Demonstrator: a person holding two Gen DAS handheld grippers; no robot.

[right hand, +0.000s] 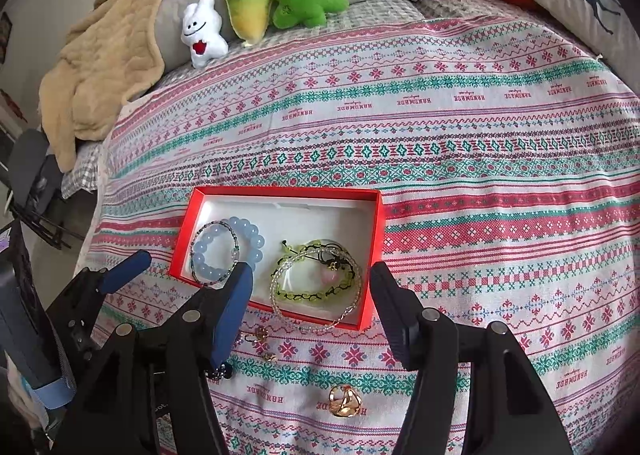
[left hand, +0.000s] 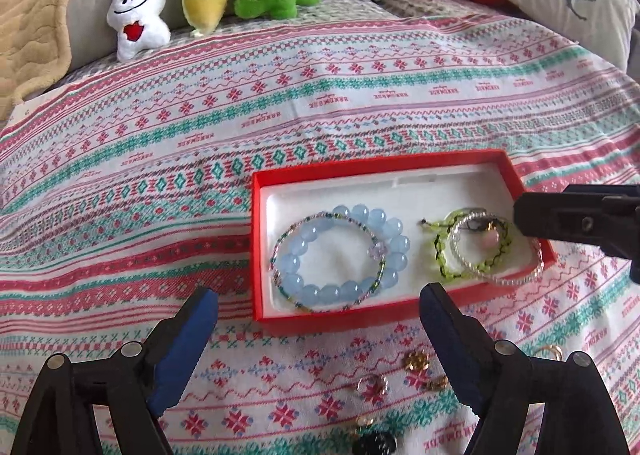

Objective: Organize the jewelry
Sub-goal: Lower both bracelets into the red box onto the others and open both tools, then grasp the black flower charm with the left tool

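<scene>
Soft, even daylight, no hard shadows. Strong fisheye bend at edges; dark vignette in right-wrist corners. Slight haze top right in left view. Bedspread point(left hand: 360, 95) sharp; near fingers point(left hand: 188, 339) a bit soft.

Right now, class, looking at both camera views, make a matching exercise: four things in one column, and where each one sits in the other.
Things:
1. blue bead bracelet
2. green bracelet
3. gold ring
4. white bunny toy

Places:
A. on the bedspread, outside the red box
B. left half of the box
C. by the pillows, beside the green toys
D. right half of the box

Pairs: 1-B, 2-D, 3-A, 4-C
</scene>
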